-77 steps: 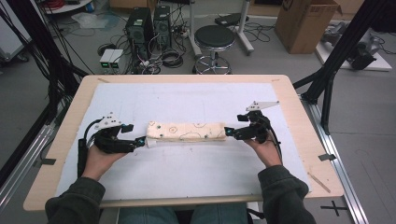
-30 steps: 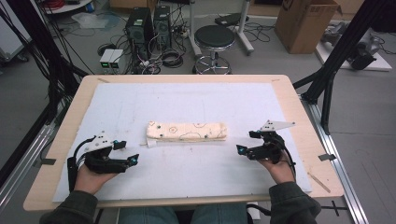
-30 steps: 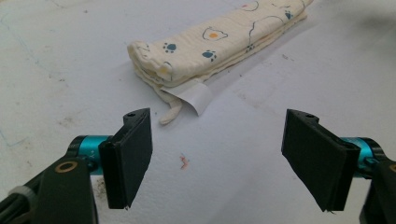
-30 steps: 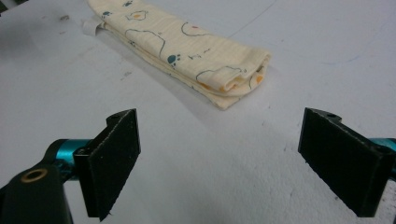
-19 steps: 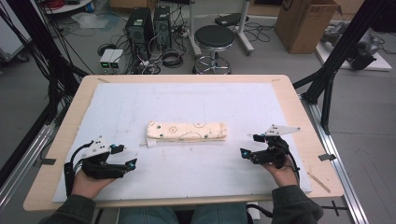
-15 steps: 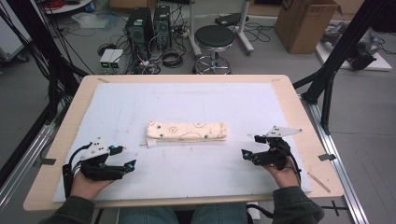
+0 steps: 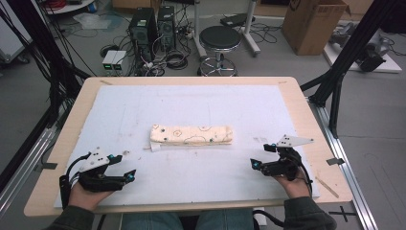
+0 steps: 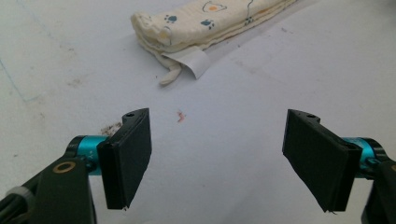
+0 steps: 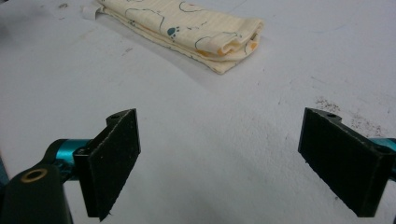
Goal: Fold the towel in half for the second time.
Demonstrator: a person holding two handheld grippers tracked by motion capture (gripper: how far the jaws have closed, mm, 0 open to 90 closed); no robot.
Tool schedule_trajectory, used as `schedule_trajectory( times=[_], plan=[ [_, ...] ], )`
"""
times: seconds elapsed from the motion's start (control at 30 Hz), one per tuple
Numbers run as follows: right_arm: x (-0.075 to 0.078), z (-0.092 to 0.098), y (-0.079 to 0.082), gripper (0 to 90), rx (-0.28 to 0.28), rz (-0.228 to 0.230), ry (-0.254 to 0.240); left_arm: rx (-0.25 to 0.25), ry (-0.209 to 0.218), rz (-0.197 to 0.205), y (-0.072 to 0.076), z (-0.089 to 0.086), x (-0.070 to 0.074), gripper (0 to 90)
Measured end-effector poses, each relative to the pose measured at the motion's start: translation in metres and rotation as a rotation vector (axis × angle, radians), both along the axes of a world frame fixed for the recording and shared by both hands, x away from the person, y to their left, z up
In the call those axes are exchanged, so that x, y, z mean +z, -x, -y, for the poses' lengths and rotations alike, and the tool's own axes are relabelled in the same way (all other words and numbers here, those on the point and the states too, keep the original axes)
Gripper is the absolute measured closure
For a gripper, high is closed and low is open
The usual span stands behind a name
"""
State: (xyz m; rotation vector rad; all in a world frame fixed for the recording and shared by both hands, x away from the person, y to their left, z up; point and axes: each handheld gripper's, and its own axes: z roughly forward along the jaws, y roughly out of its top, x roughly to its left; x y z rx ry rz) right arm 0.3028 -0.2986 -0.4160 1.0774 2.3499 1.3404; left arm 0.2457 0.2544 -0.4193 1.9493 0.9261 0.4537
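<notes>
The left claw point(image 8: 219, 163) is spread wide with nothing between its black jaws, low over the white bench point(image 8: 289, 84). A folded cream cloth point(image 8: 205, 21) with paw prints lies farther off, a white tag point(image 8: 192, 63) at its near end.

soft woven printed cloth point(image 7: 191, 135), folded, paper-like white tag point(image 8: 195, 62), matt white scuffed table sheet point(image 7: 201, 105), pale wood table edge point(image 7: 306, 115), matt black grainy gripper pads point(image 8: 128, 156)

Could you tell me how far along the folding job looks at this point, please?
Done, it seems: the cloth lies folded into a narrow layered strip mid-mat, a white tag poking out at one end. In hand: nothing; the left gripper and right gripper rest open near the table's front edge. Left: apparently nothing, unless another fold is wanted.
</notes>
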Motion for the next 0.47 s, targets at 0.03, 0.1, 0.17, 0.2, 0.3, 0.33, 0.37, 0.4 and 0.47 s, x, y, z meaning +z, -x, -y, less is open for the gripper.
schedule_trajectory(
  times=[0.03, 0.1, 0.17, 0.2, 0.3, 0.33, 0.37, 0.4, 0.47],
  plan=[
    [0.0000, 0.0006, 0.0014, 12.1, -0.003, 0.005, -0.002, 0.001, -0.001, 0.001, 0.0007, -0.0001, -0.0001, 24.5],
    [-0.0001, 0.0014, 0.0043, 12.1, -0.004, 0.007, -0.007, 0.004, -0.003, 0.002, 0.0019, 0.0001, 0.0002, 24.5],
    [-0.0002, 0.0019, 0.0072, 12.1, -0.010, 0.001, -0.015, 0.000, -0.010, 0.008, 0.0030, 0.0000, 0.0005, 24.5],
    [-0.0005, 0.0025, 0.0080, 12.1, -0.009, 0.006, -0.015, 0.003, -0.006, 0.007, 0.0036, 0.0005, 0.0002, 24.5],
    [-0.0020, 0.0014, 0.0098, 12.1, -0.002, 0.007, -0.007, 0.001, 0.000, 0.004, 0.0039, 0.0011, -0.0003, 24.5],
    [-0.0025, 0.0003, 0.0102, 12.1, -0.002, 0.002, -0.002, 0.000, -0.006, 0.007, 0.0037, 0.0012, -0.0001, 24.5],
    [-0.0032, -0.0006, 0.0098, 12.1, 0.002, 0.003, 0.002, 0.001, -0.009, 0.008, 0.0035, 0.0014, 0.0001, 24.5],
    [-0.0037, -0.0013, 0.0095, 12.1, 0.008, 0.001, 0.002, -0.001, -0.013, 0.012, 0.0031, 0.0013, 0.0000, 24.5],
    [-0.0050, -0.0028, 0.0088, 12.1, 0.012, -0.001, 0.006, -0.001, -0.015, 0.009, 0.0024, 0.0012, -0.0003, 24.5]
  ],
)
